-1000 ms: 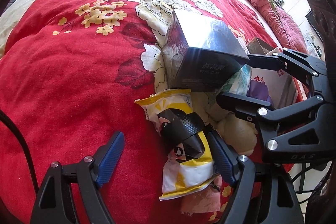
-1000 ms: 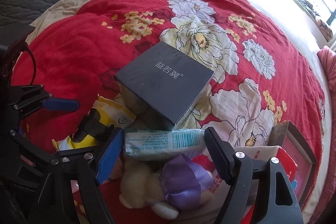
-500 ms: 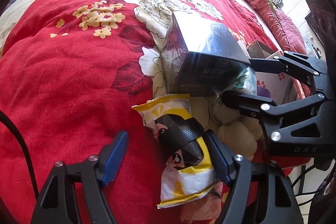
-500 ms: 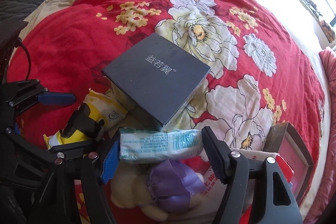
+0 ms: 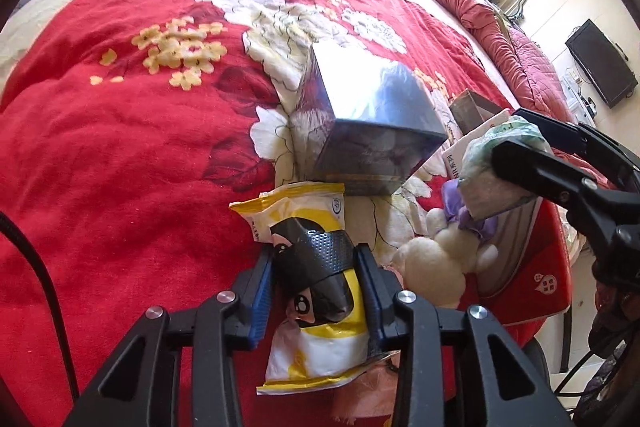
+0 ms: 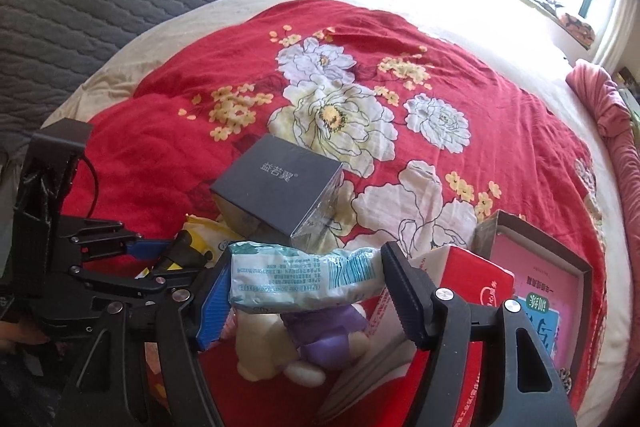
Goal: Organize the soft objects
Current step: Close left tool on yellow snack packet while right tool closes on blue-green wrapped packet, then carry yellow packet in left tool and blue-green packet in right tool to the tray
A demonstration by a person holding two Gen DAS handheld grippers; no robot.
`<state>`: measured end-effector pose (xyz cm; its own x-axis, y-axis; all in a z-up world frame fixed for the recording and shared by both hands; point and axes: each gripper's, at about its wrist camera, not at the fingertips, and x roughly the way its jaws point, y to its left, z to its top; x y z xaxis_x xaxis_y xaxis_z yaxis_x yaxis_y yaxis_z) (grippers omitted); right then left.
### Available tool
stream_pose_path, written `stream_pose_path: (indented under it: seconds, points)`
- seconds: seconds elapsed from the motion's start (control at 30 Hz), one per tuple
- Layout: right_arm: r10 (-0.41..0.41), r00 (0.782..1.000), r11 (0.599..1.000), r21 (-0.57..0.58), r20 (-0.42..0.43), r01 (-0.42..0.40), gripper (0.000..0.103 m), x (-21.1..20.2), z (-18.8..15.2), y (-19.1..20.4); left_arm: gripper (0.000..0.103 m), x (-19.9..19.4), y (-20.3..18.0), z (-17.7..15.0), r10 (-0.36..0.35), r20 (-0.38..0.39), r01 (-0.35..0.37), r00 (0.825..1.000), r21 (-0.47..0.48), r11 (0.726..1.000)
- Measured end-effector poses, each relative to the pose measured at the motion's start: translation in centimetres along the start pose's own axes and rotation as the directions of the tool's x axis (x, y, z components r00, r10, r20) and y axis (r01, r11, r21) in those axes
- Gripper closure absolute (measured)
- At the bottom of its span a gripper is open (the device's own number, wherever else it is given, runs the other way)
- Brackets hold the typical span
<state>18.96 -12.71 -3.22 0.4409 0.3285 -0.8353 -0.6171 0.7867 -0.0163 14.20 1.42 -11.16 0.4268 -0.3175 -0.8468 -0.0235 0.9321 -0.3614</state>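
The tissue pack (image 6: 304, 279) has risen off the plush toy (image 6: 276, 347), clamped in the right tongs (image 6: 306, 297). The left tongs (image 5: 316, 291) are closing on the black object (image 5: 320, 267) atop the snack bag (image 5: 316, 339), beside the box (image 5: 372, 123) on the bed (image 5: 120, 155).

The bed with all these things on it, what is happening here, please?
A person works with two hand-held tools over a red floral bedspread. The left tool is closing on a black object lying on a yellow snack bag. The right tool holds a pale green soft pack above a plush toy. A dark box sits just behind.
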Motion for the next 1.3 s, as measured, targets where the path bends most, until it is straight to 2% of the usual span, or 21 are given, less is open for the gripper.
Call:
stream_pose_path:
  seconds: [0.37,0.6,1.0,1.3]
  points:
    - [0.02,0.992,0.998,0.06,0.122,-0.027,0.032,-4.8,-0.2,1.2,0.064,-5.7,-2.4,0.0,0.068,0.136,-0.08,0.988,0.084,0.993]
    - [-0.007,0.981,0.997,0.08,0.192,-0.009,0.032,-8.3,-0.3,1.5,0.064,-9.1,-4.1,0.0,0.091,0.2,-0.115,0.976,0.115,0.987]
    - [-0.044,0.958,0.993,0.118,0.285,0.011,0.032,-14.3,-1.1,0.6,0.064,-13.8,-7.0,-0.2,0.105,0.28,-0.152,0.954,0.152,0.977]
    - [-0.105,0.932,0.983,0.178,0.347,0.044,0.032,-18.8,-2.8,-2.0,0.064,-15.4,-11.6,0.2,0.074,0.308,-0.144,0.949,0.214,0.966]
